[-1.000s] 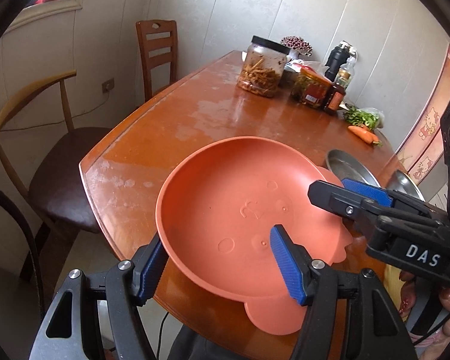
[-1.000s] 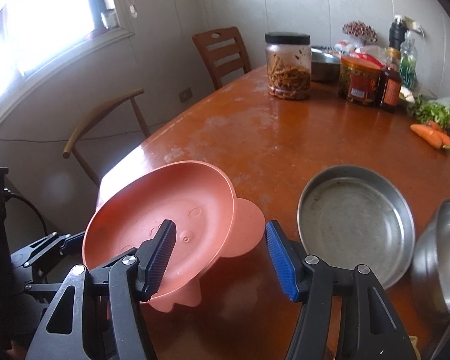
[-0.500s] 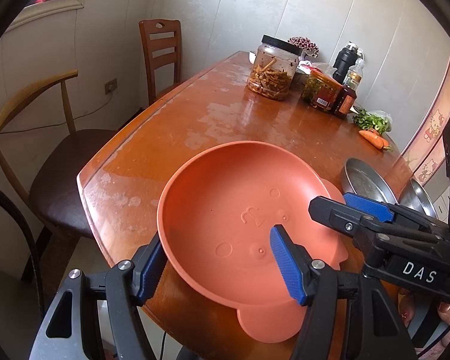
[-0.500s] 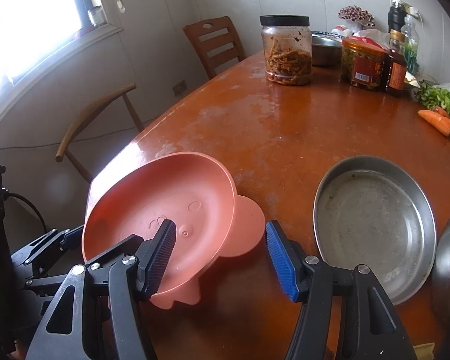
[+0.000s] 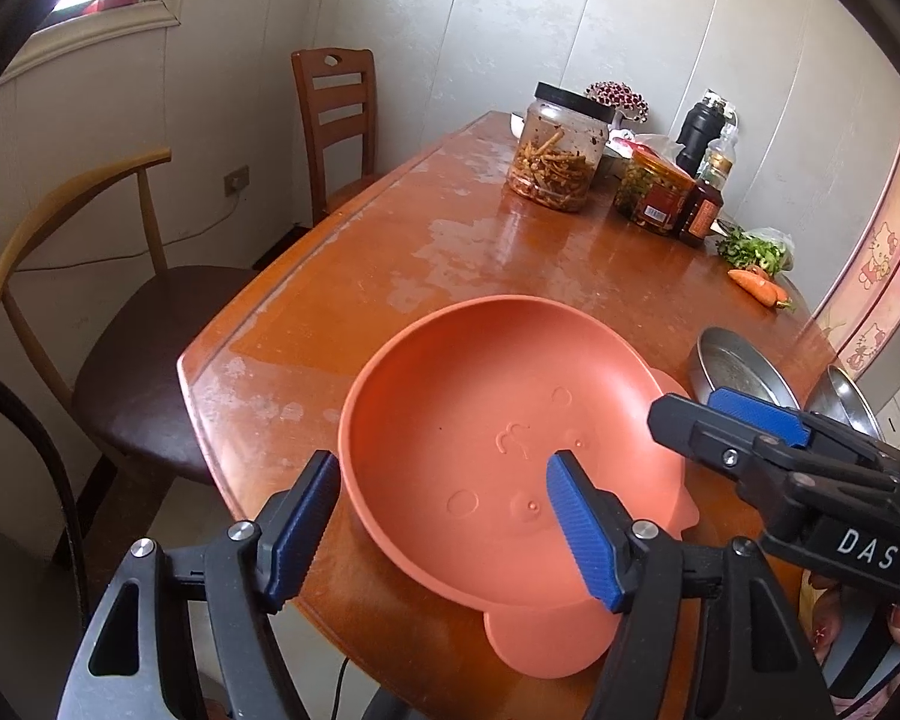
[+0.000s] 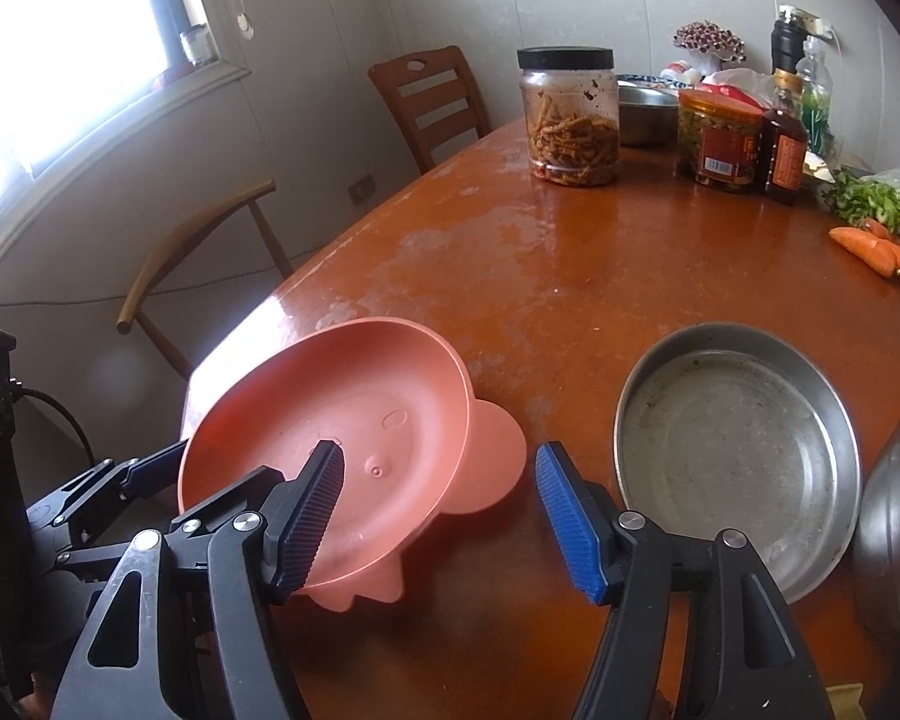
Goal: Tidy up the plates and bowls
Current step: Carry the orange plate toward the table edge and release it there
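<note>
Blue pads of the left hand-held gripper (image 5: 441, 531) stand either side of the near rim of the salmon-pink plate (image 5: 498, 450), 1 pad outside the rim, 1 over the plate's inside; its jaws have just been opening, and neither pad presses on the rim. The right hand-held gripper (image 6: 438, 516) straddles the plate's right edge the same way, left pad above the plate's inside, right pad over bare tabletop (image 6: 570, 276), jaws likewise just opened further with the edge loose between them. The plate has small rounded tabs at its edges and faint raised marks inside, and it sits near the tabletop's near left corner. Just to its right lies a shallow steel pan (image 6: 735, 462), and beside that the rim of a steel bowl (image 6: 897, 516). Further off on the right edge lie carrots (image 6: 870, 249) and leafy greens (image 6: 870, 198). At the far end stand a black-lidded jar (image 6: 573, 120) of brownish strips, a red-labelled jar (image 6: 720, 141), a dark sauce bottle (image 6: 783, 153) and another steel bowl (image 6: 645, 114). 2 wooden chairs (image 5: 333, 120) stand at the left side
</note>
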The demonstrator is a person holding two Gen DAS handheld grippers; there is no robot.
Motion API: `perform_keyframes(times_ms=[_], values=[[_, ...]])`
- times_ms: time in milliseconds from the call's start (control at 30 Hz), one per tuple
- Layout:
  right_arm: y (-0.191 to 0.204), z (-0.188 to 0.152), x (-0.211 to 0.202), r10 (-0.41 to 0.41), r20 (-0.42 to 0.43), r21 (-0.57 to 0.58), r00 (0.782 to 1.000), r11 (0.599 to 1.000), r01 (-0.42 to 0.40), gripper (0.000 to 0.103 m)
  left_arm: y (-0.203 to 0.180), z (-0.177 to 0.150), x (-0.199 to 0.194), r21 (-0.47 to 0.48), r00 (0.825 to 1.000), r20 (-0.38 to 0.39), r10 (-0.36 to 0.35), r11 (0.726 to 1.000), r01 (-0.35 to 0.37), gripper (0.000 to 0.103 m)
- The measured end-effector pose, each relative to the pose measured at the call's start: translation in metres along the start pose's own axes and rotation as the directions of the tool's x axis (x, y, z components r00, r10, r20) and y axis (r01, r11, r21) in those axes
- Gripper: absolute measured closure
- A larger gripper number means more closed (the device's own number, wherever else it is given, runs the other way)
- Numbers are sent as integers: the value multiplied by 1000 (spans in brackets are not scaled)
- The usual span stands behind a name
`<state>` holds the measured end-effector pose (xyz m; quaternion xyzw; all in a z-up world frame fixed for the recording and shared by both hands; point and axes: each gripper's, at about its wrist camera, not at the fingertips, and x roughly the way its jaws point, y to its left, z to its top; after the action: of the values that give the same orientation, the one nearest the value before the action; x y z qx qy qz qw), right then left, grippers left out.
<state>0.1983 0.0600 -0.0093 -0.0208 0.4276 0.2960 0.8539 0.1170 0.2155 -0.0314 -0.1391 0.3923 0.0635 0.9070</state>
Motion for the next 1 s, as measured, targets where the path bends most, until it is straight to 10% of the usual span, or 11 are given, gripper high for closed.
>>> perform_keyframes(times_ms=[1000], values=[[-32, -51, -117, -100, 164, 36, 981, 995, 95, 28, -84, -28, -68, 119, 998, 53, -32, 993, 26, 29]])
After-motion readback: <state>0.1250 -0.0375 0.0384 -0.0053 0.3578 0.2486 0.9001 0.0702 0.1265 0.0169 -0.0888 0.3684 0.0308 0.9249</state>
